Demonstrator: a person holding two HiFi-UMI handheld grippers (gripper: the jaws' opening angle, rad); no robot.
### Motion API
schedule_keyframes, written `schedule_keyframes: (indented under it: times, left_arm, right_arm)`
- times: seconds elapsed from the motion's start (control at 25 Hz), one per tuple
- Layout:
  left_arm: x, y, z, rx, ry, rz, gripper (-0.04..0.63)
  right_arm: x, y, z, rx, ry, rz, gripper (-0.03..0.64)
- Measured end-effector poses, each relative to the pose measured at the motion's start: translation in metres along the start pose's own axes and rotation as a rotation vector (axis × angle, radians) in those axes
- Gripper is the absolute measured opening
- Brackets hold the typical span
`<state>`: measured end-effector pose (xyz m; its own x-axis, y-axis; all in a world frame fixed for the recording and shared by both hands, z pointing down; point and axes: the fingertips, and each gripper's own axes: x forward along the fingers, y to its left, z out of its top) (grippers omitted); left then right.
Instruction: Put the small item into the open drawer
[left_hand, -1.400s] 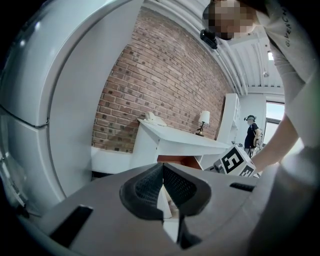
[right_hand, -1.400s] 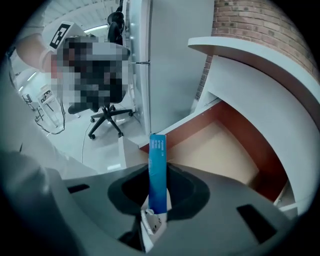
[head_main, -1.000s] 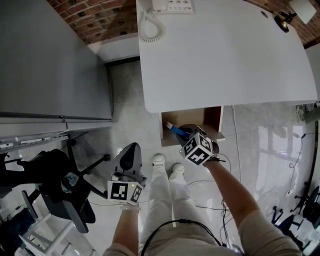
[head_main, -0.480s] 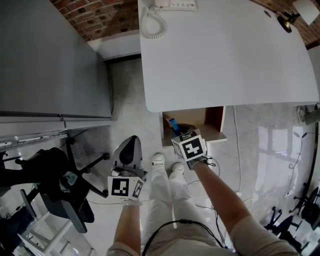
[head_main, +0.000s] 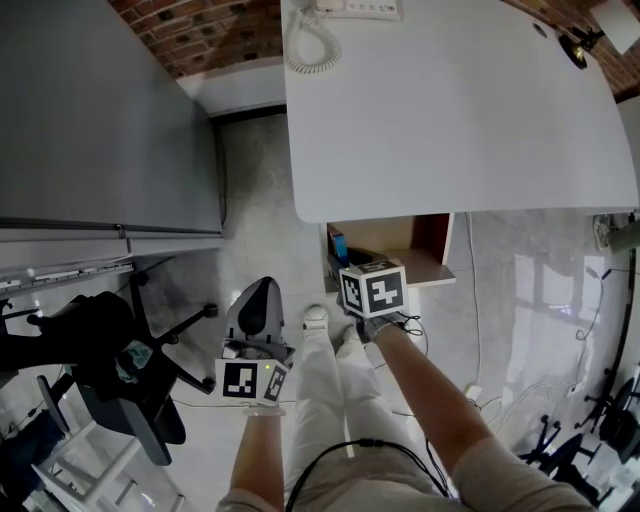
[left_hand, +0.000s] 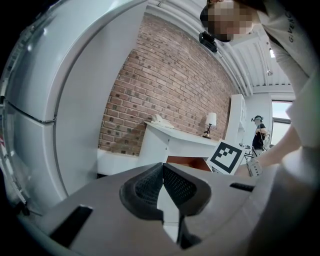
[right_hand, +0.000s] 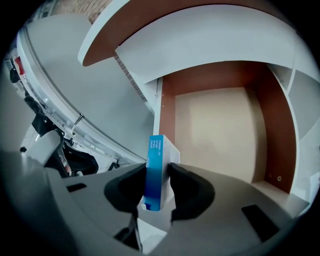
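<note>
Right gripper (right_hand: 158, 171) jaws are opening, with a small blue-and-white cardboard box (right_hand: 156, 157) upright between them. The box sits inside the open wooden drawer (right_hand: 220, 125), against its left wall near the front. The drawer's pale floor beyond is bare. A white desk top (head_main: 450, 100) overhangs the drawer. Left gripper (left_hand: 162, 167), jaws pressed together and empty, hangs well apart.

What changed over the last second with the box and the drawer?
The right hand-held gripper carried the blue box leftward, to the left side of the drawer. Its jaws are now opening with the box between them, so it seems to be letting go. The left hand-held gripper stayed shut and empty, low beside the chair. The drawer stayed open.
</note>
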<state>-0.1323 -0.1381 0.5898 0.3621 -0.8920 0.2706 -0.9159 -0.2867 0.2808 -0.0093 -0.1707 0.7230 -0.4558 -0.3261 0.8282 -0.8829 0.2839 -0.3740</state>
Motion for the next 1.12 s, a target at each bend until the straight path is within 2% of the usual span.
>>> schedule_keyframes:
  times: [0.28,1.12]
  left_arm:
    - [-0.002,0.002,0.001,-0.016,-0.012,0.003,0.005]
    - [-0.006,-0.011,0.01,-0.013,-0.02,-0.022,0.005]
  right_arm:
    - [0.001,0.012,-0.004,-0.023,0.001,0.033,0.189]
    - [-0.032,0.016,-0.007,-0.128,-0.042,0.067,0.276]
